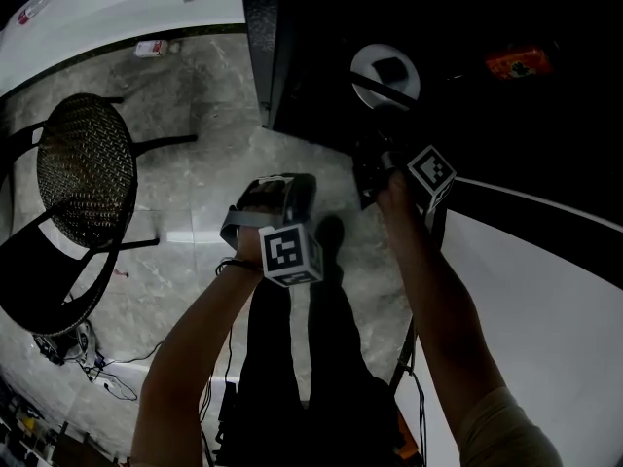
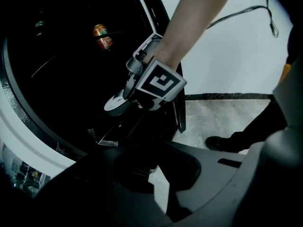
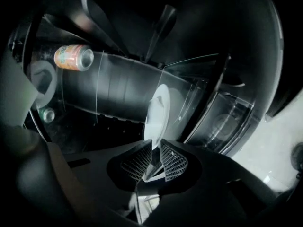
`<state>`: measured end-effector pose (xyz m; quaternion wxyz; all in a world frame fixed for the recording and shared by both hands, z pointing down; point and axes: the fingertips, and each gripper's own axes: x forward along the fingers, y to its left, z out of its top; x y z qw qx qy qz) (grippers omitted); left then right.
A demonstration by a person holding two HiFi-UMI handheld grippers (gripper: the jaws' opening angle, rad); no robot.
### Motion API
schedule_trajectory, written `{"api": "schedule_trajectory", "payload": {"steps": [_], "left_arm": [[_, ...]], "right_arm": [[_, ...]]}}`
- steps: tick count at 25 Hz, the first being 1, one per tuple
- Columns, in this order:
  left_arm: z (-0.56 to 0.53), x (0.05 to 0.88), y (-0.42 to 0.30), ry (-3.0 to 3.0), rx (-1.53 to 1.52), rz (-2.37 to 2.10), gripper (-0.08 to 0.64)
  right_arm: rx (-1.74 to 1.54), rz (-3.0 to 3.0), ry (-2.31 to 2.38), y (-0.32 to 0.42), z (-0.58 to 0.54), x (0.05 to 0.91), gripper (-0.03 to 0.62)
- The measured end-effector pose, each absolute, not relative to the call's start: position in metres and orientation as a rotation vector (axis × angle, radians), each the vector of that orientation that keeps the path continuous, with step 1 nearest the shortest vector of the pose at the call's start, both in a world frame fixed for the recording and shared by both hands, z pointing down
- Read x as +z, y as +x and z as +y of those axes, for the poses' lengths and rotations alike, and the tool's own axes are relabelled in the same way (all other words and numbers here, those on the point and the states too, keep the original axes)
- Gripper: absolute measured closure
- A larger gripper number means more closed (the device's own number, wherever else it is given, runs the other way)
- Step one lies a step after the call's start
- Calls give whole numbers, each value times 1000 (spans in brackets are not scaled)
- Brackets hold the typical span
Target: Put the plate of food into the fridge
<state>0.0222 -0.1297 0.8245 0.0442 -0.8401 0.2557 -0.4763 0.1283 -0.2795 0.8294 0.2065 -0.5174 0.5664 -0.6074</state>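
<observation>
Plate: the white plate [image 3: 157,109] is inside the dark mouth of the fridge [image 1: 261,56], held by its near rim. A dark piece of food [image 1: 392,68] lies on it. I cannot tell whether it rests on a shelf or hangs in the air.
Right gripper: the right gripper [image 3: 156,145] has its ribbed fingers [image 3: 174,162] clenched on that rim, one on each face. I'd say it grips at the very edge so the plate can go in ahead of the hand.
Left gripper: the left gripper [image 1: 282,188] hangs over the floor [image 1: 195,95] in front of the fridge, well apart from the plate. Its fingers are pressed together with nothing between them. It looks parked there to keep out of the way.
Inside the fridge: an orange can [image 3: 73,57] lies on its side up and to the left of the plate. A clear drawer [image 3: 222,122] sits to the right, and the plate is aimed at the free stretch between them.
Stage: late, to my eye; what is left is setting the plate down flat and letting go.
Risk: a hold at one edge lets the far side dip, so the food could slide.
Chair: a mesh chair [image 1: 86,168] stands on the floor well off to the left, clear of all this.
</observation>
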Motion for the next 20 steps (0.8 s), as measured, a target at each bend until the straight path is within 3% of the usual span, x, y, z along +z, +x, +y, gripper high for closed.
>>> {"api": "schedule_trajectory", "payload": {"steps": [20], "left_arm": [[-132, 803, 12, -2626, -1493, 781, 549]], "right_arm": [[-1772, 1896, -1366, 97, -240, 793, 560]]}}
